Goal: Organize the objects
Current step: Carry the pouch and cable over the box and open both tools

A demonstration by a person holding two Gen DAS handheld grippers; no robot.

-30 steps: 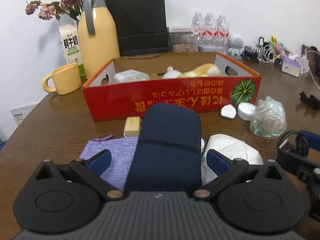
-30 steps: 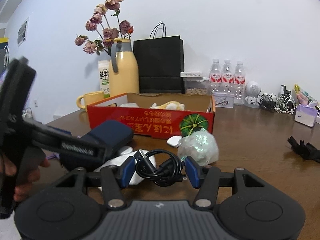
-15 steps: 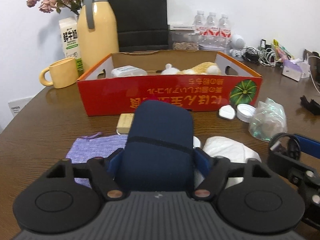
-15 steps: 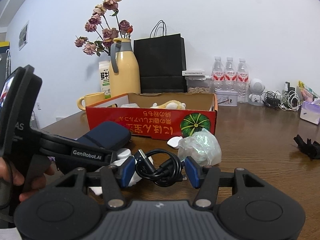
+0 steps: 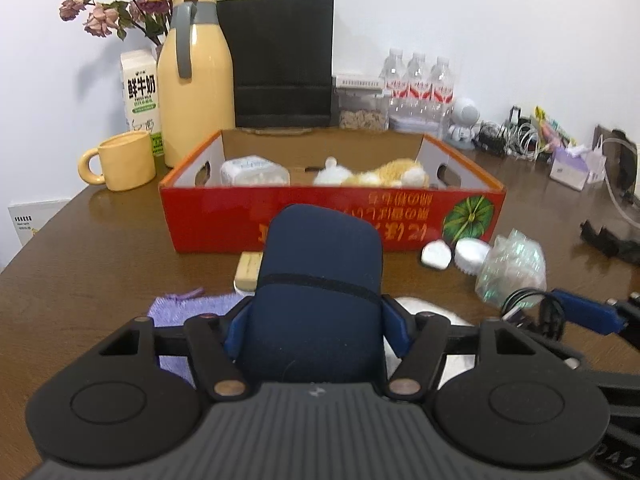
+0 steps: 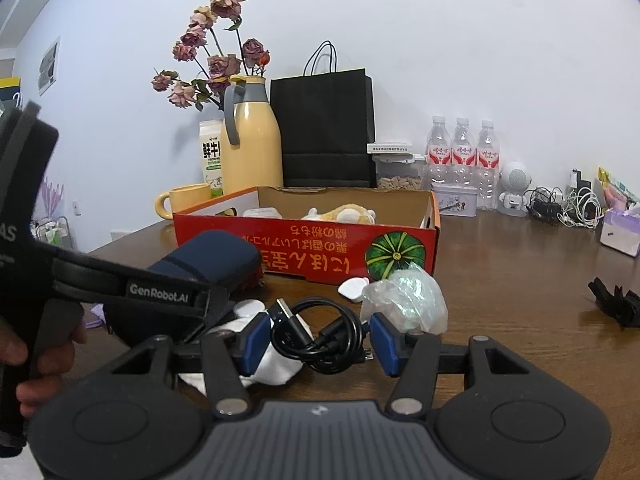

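brown wooden table [image 5: 92, 248] carries everything. red open-topped cardboard box [image 5: 328, 216] with upside-down print and a green pumpkin picture stands mid-table; inside it lie a clear plastic container [image 5: 254, 171] at the left and an orange-and-white plush toy [image 5: 384, 172] at the right.

behind the box, along the white wall: black paper bag with handles [image 5: 282, 60], tall cream-yellow flask with grey handle [image 5: 196, 80] holding dried pink roses [image 5: 120, 8], white milk carton [image 5: 140, 92], three clear water bottles [image 5: 418, 80]. yellow mug [image 5: 120, 162] sits left of the box.

left gripper [image 5: 316, 326]: blue fingers [image 5: 234, 330] pressed against both sides of a dark navy zippered pouch [image 5: 320, 292], pouch clamped and raised off the table, short of the box's near wall. lilac knitted cloth [image 5: 188, 308] lies beneath and to the left, a white crumpled item [image 6: 276, 360] to the right.

right gripper [image 6: 318, 338]: fingers on either side of a coiled black usb cable [image 6: 320, 332]; pads look to touch the coil, cable gripped. gripper is right of the pouch, low over the table.

clear crinkled plastic wrap [image 5: 512, 268] sits just beyond the cable. two small white caps [image 5: 454, 252] lie against the box front, a small pale wooden block [image 5: 248, 268] lies near the box, left of the pouch.
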